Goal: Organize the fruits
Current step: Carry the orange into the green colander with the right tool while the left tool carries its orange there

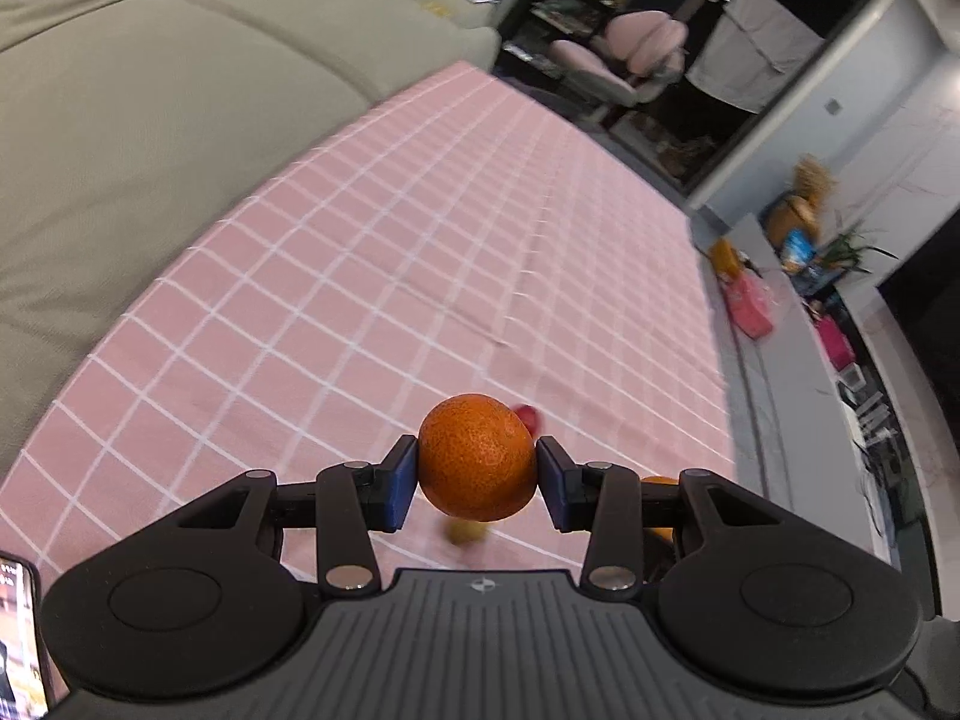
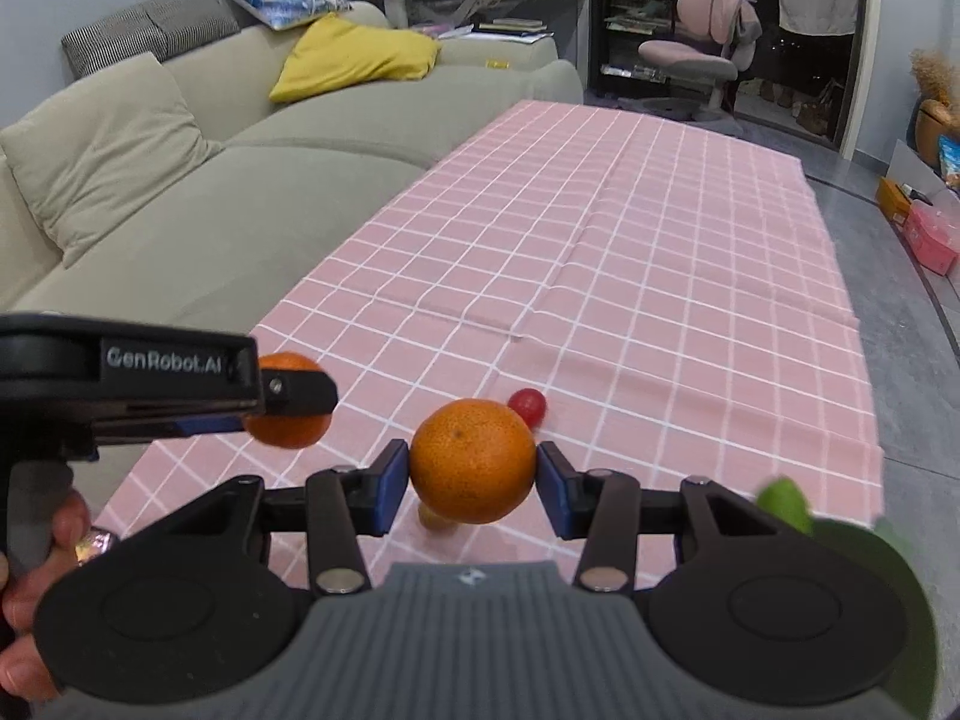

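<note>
My left gripper is shut on an orange, held above the pink checked tablecloth. My right gripper is shut on a second orange, also above the cloth. In the right wrist view the left gripper reaches in from the left with its orange. A small red fruit lies on the cloth just beyond the right gripper; it also shows in the left wrist view. A small yellowish fruit lies under the held orange, partly hidden.
A beige sofa runs along the table's left side. The grey floor lies to the right, with boxes at the wall. Green leaves show at the right wrist view's lower right. A phone sits at the left wrist view's lower left.
</note>
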The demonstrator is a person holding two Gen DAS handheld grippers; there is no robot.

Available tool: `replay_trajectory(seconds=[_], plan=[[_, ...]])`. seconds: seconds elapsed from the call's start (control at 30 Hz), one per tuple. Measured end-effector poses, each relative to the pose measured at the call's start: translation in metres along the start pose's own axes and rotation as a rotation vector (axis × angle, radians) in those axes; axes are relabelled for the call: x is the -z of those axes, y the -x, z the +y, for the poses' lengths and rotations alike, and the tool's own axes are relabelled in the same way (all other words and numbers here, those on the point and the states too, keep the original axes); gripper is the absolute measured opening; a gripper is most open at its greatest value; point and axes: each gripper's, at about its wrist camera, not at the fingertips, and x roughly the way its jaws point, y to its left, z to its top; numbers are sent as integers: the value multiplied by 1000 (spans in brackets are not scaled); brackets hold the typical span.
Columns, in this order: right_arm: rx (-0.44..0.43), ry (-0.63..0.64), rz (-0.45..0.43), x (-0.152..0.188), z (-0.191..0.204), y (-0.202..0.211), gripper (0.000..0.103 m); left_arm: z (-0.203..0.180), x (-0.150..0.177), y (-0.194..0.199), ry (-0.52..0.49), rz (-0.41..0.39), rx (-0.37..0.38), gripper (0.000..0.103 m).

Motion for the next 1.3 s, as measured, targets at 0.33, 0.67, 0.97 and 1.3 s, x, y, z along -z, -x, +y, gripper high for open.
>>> replay_trajectory(seconds=[0.33, 0.67, 0.97, 1.3], plan=[[56, -40, -34, 33, -40, 72, 43, -65, 29, 22, -141, 27, 97, 47], [145, -90, -21, 69, -94, 111, 43, -126, 67, 12, -297, 121, 163, 47], [185, -47, 54, 88, -135, 105, 43, -167, 104, -19, -419, 255, 184, 47], [200, 13, 137, 108, -161, 81, 43, -175, 127, -51, -466, 392, 147, 47]])
